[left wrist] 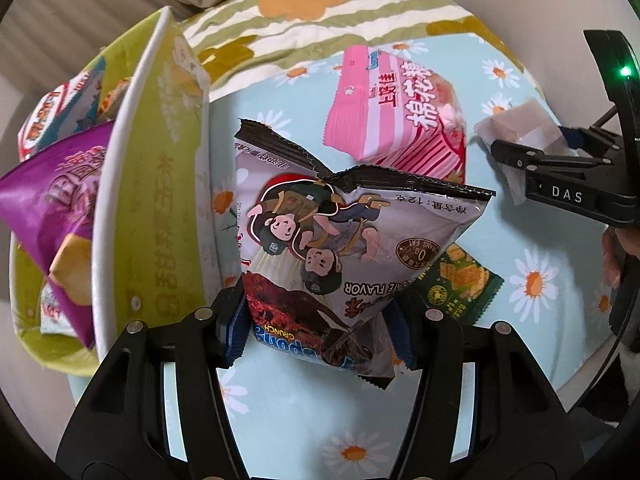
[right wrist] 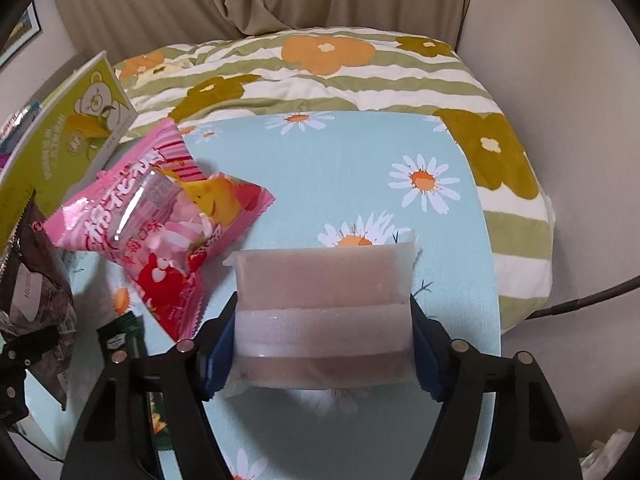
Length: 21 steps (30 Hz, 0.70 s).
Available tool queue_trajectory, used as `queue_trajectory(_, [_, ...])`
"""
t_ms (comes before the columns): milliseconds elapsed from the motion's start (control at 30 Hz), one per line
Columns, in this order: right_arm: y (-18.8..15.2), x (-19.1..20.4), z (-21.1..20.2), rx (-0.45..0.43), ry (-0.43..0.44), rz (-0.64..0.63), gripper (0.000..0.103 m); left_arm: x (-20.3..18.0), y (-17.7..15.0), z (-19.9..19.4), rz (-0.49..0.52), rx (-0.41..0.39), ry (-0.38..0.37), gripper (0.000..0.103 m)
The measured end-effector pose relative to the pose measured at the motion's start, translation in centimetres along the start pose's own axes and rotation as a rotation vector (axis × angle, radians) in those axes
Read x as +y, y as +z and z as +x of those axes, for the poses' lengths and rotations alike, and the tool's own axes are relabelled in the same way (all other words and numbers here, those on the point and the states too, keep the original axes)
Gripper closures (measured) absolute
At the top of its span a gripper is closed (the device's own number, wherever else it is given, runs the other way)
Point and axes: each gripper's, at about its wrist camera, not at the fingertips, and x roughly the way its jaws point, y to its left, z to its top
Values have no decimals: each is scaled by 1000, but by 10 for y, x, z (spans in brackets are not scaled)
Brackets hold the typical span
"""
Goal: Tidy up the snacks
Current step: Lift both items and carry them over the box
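You're pinching the light, crinkly snack bag (left wrist: 320, 240) low in the left gripper (left wrist: 318, 340), right gripper (right wrist: 324, 344) clamping a soft pale packet (right wrist: 324, 280).

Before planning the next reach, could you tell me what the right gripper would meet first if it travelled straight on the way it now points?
The right gripper, shut on a translucent pinkish wrapped snack, looks over the daisy-print blue cloth; probably that cloth first, though depth is unclear.
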Motion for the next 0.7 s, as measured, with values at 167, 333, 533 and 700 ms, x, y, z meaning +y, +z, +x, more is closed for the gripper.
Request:
queue_trajectory(167, [-4,-1,-22,-34,21,-3,34,-5,-4,-16,-26,-28,-7,49])
queue_trajectory(333, [-2,4,-56,-73,47,-30,34,-8,-13,-42,-83,-62,-29,49])
queue_trajectory(533, [7,23,-110,-140,98,-112,34,6,-31,-93,-209,-144,-33,49])
queue_trajectory(700, [15,47,-149,-195,172,-174,34,30,-46,-144,-304,-256,1,49])
